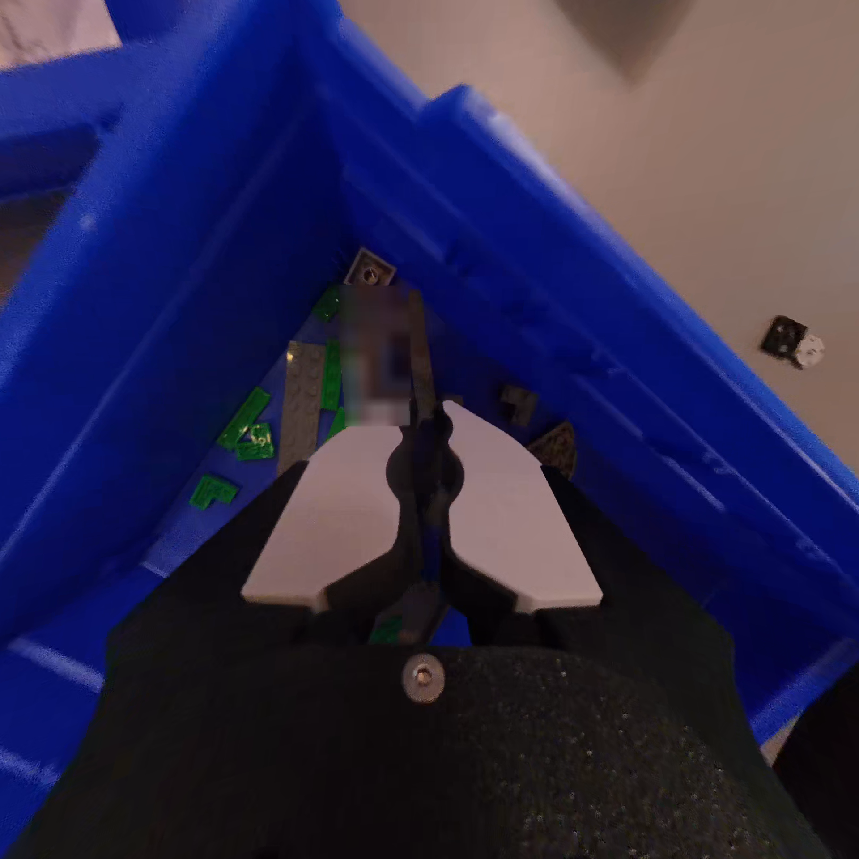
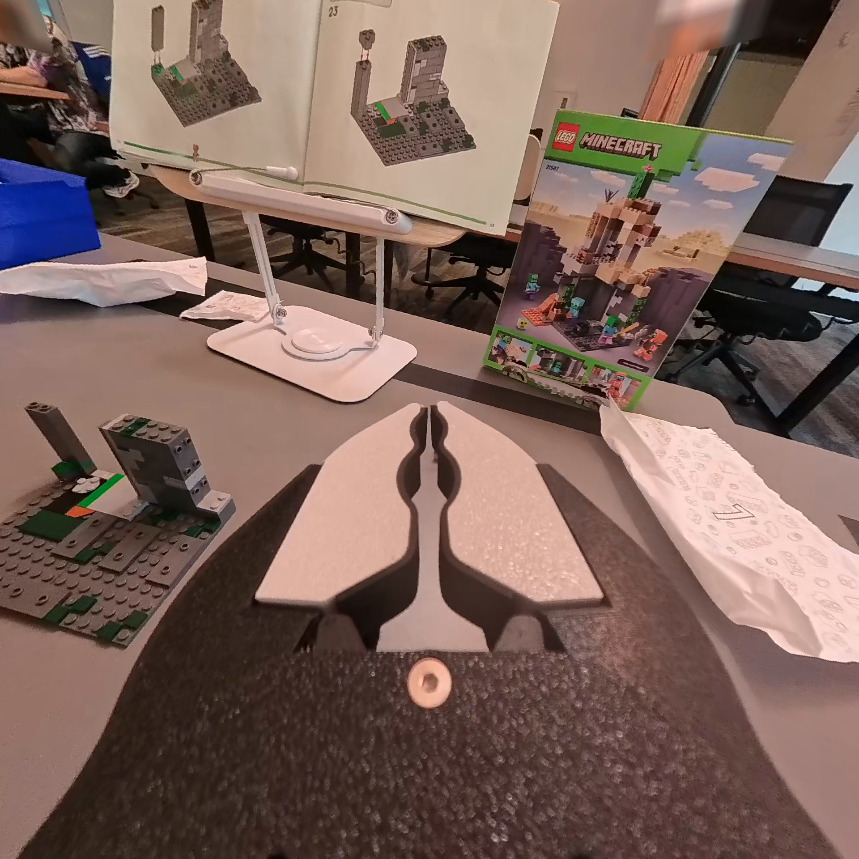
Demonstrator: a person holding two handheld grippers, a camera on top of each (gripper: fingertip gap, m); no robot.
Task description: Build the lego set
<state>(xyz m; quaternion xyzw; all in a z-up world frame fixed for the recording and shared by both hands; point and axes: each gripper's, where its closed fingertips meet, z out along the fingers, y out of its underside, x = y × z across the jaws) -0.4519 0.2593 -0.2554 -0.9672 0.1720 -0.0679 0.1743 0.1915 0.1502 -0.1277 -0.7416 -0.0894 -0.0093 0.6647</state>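
- Office room behind: chairs, other desks, a person seated far left. Your work surface is a grey tabletop (image 2: 260, 409).
- Your left gripper (image 1: 430, 409) is down inside a blue bin (image 1: 186, 279), aimed at its corner. Jaws are nearly together, and a thin dark grey piece (image 1: 422, 353) stands up right at the tips. It looks pinched, but blur and a mosaic patch cover that spot, so you cannot tell if it is truly held.
- Loose on the bin floor: green plates (image 1: 246, 430) to the left, a long grey plate (image 1: 302, 399) beside them, a small grey piece (image 1: 369, 272) in the far corner, dark pieces (image 1: 518, 403) by the right wall.
- A small black and white piece (image 1: 792, 341) lies outside the bin on the tabletop.
- Your right gripper (image 2: 430, 411) hovers over the tabletop, jaws almost touching with a thin slit between them, holding nothing.
- The partial lego build (image 2: 111, 520) sits on the tabletop to the left of the right gripper: grey baseplate, green patches, one grey wall block, one thin grey pillar.
- Open instruction booklet (image 2: 334, 102) rests on a white stand (image 2: 311, 353) straight ahead.
- The set box (image 2: 623, 265) stands upright to the right of the stand.
- A torn white paper bag (image 2: 725, 525) lies right of the gripper; more crumpled paper (image 2: 107, 279) lies far left near the bin.
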